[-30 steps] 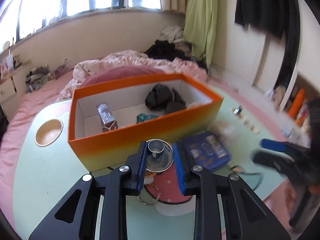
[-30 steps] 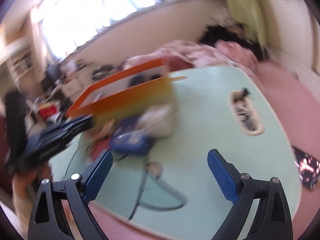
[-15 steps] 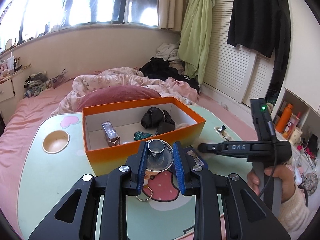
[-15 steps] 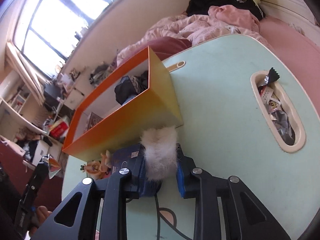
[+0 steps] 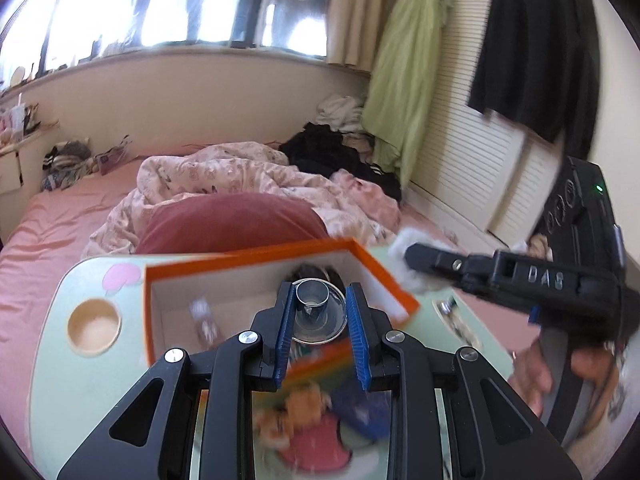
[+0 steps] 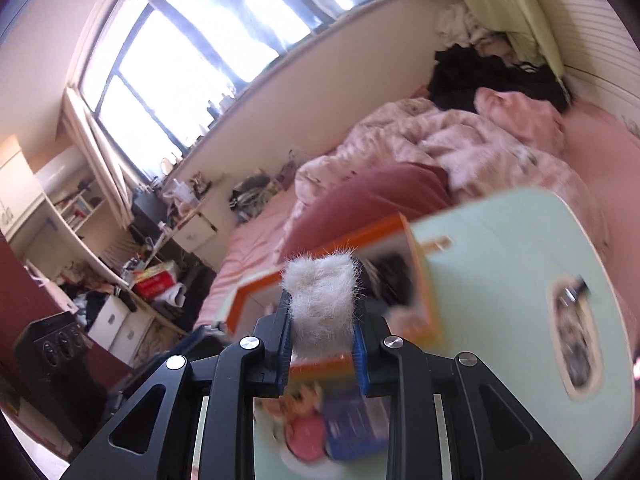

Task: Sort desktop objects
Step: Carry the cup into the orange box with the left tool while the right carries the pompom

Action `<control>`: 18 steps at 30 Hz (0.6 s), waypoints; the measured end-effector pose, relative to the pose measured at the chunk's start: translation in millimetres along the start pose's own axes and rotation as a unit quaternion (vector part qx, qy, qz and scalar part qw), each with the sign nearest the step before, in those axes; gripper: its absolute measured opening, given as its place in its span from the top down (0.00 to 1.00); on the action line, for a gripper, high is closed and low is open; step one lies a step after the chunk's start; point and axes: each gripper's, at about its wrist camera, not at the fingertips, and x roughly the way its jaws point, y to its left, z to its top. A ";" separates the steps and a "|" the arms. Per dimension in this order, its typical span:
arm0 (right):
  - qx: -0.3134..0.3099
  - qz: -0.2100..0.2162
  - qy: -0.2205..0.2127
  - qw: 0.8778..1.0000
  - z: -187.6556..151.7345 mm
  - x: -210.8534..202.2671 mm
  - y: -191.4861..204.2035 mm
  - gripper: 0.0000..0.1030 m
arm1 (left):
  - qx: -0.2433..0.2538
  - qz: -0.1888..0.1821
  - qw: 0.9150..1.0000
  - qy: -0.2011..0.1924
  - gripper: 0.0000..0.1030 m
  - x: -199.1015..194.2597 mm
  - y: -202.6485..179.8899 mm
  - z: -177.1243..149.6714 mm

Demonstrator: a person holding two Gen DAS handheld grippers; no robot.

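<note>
My left gripper (image 5: 319, 312) is shut on a small glass and metal dish (image 5: 318, 312), held above the orange box (image 5: 360, 260) on the pale green table (image 5: 60, 360). My right gripper (image 6: 322, 312) is shut on a white furry pompom (image 6: 322, 300) and is lifted over the near wall of the orange box (image 6: 384, 226). In the left wrist view the right gripper (image 5: 408, 258) comes in from the right with the white furry pompom (image 5: 400, 240) at its tip, a hand (image 5: 536, 372) holding it. Dark items lie inside the box.
A blue card pack (image 6: 352, 420) and an orange toy figure (image 5: 296, 408) lie on the table in front of the box. A round cup recess (image 5: 94, 326) is at the table's left, an oval tray recess (image 6: 572, 340) with small items at its right. A bed lies beyond.
The right gripper closed on the white pompom and lifted it toward the box. The left gripper rose with the dish, from in front of the box to above it.
</note>
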 end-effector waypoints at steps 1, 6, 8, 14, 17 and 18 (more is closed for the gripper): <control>0.001 0.001 0.006 1.000 2.4 11.7 -1.0 0.75 | -0.004 0.010 1.000 0.000 0.74 9.5 2.5 3.8; 0.006 -0.013 0.009 1.000 -6.1 37.9 -11.0 0.56 | -0.061 0.033 0.997 0.033 0.72 35.6 29.1 -5.1; -0.020 -0.007 -0.016 1.000 -15.0 19.9 -4.5 0.48 | -0.074 0.013 0.997 0.012 0.69 19.5 35.2 -14.7; -0.083 -0.041 -0.021 0.996 -55.5 -28.4 15.2 0.36 | -0.069 0.015 0.997 0.005 0.36 -23.9 34.5 -44.4; -0.098 -0.083 0.024 0.991 -93.7 -34.5 10.9 0.27 | -0.057 0.000 0.998 0.023 0.27 -35.5 25.8 -70.3; -0.106 -0.095 0.038 0.989 -106.8 -34.6 8.5 0.27 | -0.048 0.003 0.998 0.032 0.26 -36.6 22.7 -78.5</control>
